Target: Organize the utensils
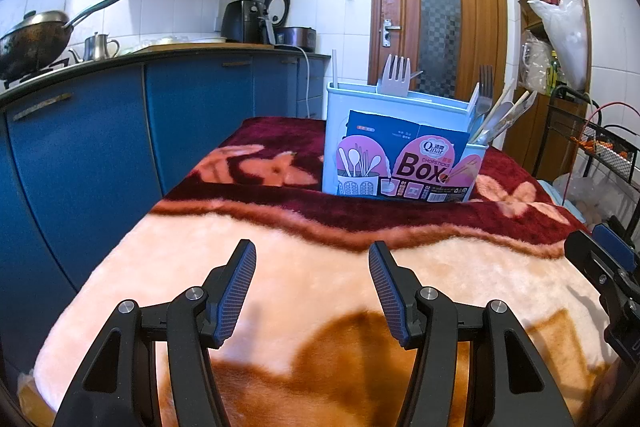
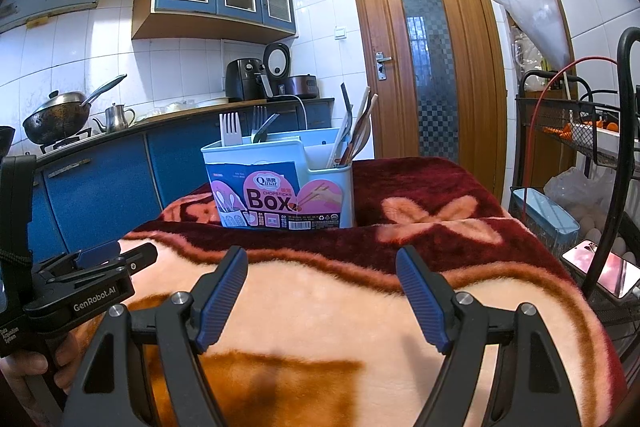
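Observation:
A pale blue utensil box (image 1: 360, 107) with a pink "Box" label stands on the far dark-red part of the blanket; it also shows in the right wrist view (image 2: 320, 151). A white fork (image 1: 394, 75) and metal forks (image 1: 485, 83) stand in it, with chopsticks and spoons (image 1: 504, 115) in its right compartment. In the right wrist view the white fork (image 2: 230, 129) is at left and the chopsticks (image 2: 362, 123) at right. My left gripper (image 1: 312, 259) is open and empty over the peach blanket. My right gripper (image 2: 322, 263) is open and empty, well short of the box.
A plush blanket (image 1: 320, 227) covers the table. Blue kitchen cabinets (image 1: 120, 127) run along the left, with a wok (image 1: 32, 43) on the stove. A black wire rack (image 2: 580, 147) stands at right, a wooden door (image 2: 420, 67) behind. The other gripper's body (image 2: 80, 287) is at left.

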A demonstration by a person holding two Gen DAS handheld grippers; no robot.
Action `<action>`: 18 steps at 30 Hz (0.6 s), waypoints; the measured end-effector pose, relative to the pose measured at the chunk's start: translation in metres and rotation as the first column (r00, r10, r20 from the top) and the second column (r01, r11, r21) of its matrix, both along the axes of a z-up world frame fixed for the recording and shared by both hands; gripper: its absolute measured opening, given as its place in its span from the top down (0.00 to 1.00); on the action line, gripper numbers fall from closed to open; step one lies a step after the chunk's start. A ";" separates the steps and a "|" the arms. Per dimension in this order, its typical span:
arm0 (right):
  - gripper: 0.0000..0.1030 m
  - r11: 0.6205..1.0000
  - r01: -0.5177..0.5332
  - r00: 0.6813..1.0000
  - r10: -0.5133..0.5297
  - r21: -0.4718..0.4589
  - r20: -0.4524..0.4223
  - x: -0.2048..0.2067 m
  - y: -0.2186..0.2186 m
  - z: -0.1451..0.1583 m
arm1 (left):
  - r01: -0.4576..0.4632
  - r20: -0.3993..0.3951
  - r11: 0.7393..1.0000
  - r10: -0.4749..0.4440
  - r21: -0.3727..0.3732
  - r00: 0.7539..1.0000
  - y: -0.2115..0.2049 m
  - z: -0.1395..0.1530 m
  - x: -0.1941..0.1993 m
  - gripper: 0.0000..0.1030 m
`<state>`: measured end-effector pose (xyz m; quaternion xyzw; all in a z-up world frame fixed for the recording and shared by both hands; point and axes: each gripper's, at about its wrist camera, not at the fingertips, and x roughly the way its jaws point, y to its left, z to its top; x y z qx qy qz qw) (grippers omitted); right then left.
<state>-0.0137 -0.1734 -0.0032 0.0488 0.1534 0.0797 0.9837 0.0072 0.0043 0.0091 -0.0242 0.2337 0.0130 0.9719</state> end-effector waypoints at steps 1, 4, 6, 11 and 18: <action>0.23 1.000 0.000 1.000 0.000 0.000 0.001 0.000 0.000 0.000 | 0.000 0.000 1.000 0.000 0.000 1.000 0.000 0.000 0.000 0.42; 0.23 1.000 0.000 1.000 0.000 0.000 0.000 0.000 0.000 0.000 | 0.000 0.000 1.000 0.000 0.000 1.000 0.000 0.000 0.000 0.42; 0.23 1.000 0.001 1.000 -0.001 0.000 0.000 0.000 0.000 0.000 | 0.000 0.000 1.000 0.000 0.001 1.000 0.000 0.000 0.000 0.41; 0.23 1.000 0.000 1.000 0.000 0.000 0.000 0.000 0.000 0.000 | 0.000 -0.001 1.000 0.000 -0.001 1.000 0.000 0.000 0.000 0.41; 0.23 1.000 0.000 1.000 0.000 -0.001 -0.001 0.000 0.000 0.000 | -0.001 -0.003 1.000 0.001 -0.007 1.000 0.001 0.000 0.001 0.42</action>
